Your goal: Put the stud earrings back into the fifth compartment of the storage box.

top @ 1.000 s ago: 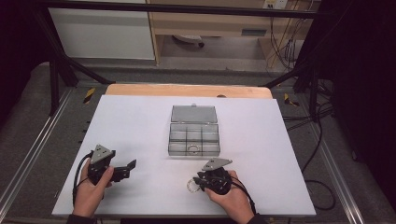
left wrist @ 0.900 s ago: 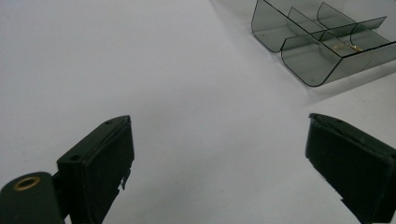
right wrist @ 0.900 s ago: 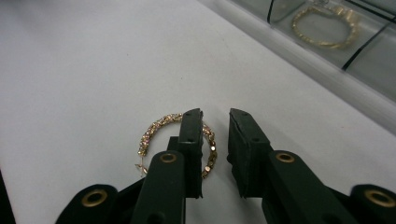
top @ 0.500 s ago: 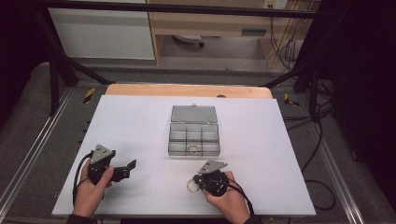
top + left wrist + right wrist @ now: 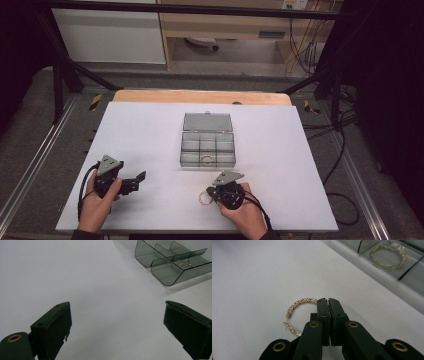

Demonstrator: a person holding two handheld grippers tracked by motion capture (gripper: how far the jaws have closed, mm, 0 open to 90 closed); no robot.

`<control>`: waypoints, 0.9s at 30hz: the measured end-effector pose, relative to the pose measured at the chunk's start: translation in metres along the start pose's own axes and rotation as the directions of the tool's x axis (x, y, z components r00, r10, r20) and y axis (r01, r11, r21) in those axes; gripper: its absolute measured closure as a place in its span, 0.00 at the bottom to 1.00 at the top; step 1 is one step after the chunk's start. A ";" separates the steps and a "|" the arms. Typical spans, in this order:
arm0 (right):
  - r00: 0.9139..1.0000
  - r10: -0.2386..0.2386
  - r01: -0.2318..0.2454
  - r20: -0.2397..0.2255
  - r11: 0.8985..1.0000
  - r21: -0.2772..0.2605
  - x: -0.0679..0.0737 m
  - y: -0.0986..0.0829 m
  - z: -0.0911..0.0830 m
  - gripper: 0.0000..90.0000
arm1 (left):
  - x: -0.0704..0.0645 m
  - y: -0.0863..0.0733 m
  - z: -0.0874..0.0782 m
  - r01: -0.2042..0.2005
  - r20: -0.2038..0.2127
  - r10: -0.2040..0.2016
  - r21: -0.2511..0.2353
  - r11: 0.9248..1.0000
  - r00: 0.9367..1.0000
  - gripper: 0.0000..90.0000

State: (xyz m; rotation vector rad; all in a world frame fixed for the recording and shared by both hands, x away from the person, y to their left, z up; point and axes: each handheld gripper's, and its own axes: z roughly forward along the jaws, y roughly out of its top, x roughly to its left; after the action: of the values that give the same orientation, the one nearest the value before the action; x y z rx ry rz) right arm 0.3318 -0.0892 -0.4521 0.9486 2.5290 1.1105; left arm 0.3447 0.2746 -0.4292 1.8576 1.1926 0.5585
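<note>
Landmark: the clear compartment box (image 5: 208,143) mid-table, lid flipped back away from the person.

Left gripper (image 5: 131,183) sits well to the near-left of the box, low over the white table (image 5: 150,130), jaws spread wide with nothing between them. In the left gripper view the box is up at the far right, so it's aimed roughly that way. Looks parked, out of the working path.

Right gripper (image 5: 212,194) is just in front of the box's near edge, jaws clenched on a rhinestone hoop earring (image 5: 300,305). Grip is on one side of the hoop, so most of the ring sticks out left of the jaws, open clasp end hanging low near the table. Can't tell if the hoop is lifted or touching the surface.

A matching hoop (image 5: 388,256) already lies in the box's near-middle compartment. My read: the pair gets stowed together, so the short hop forward into that cell is next. Thin pinch; the ring could swivel in the jaws.
</note>
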 end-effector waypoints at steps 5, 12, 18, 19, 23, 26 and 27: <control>1.000 0.002 -0.002 0.002 1.000 -0.007 -0.002 0.001 -0.002 0.98 | 0.000 0.000 0.000 0.001 -0.003 -0.001 -0.002 1.000 1.000 0.09; 1.000 0.009 -0.009 0.007 1.000 -0.014 -0.005 0.002 -0.004 0.98 | 0.000 0.000 0.000 0.000 -0.002 0.000 0.000 1.000 1.000 0.09; 1.000 0.013 -0.012 0.008 1.000 -0.019 -0.006 0.003 -0.004 0.98 | 0.000 0.000 0.000 0.000 -0.002 0.000 -0.001 1.000 1.000 0.09; 1.000 0.016 -0.016 0.005 1.000 -0.019 -0.007 0.004 -0.005 0.98 | 0.000 0.000 0.000 -0.001 -0.002 0.001 0.000 1.000 1.000 0.09; 1.000 0.021 -0.021 0.006 0.999 -0.031 -0.009 0.006 -0.006 0.98 | 0.000 0.000 0.000 -0.003 0.000 0.003 0.003 1.000 1.000 0.09; 1.000 0.029 -0.028 0.006 0.999 -0.042 -0.011 0.008 -0.008 0.98 | 0.001 0.000 0.000 -0.003 0.001 0.003 0.005 1.000 1.000 0.09; 0.999 0.031 -0.031 0.008 0.999 -0.043 -0.012 0.010 -0.009 0.98 | 0.001 0.000 0.000 -0.003 0.001 0.003 0.005 1.000 1.000 0.09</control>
State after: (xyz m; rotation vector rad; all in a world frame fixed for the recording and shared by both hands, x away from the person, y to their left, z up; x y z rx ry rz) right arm 0.3411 -0.0972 -0.4394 0.9828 2.4810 1.1625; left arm 0.3452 0.2752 -0.4297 1.8640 1.1920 0.5567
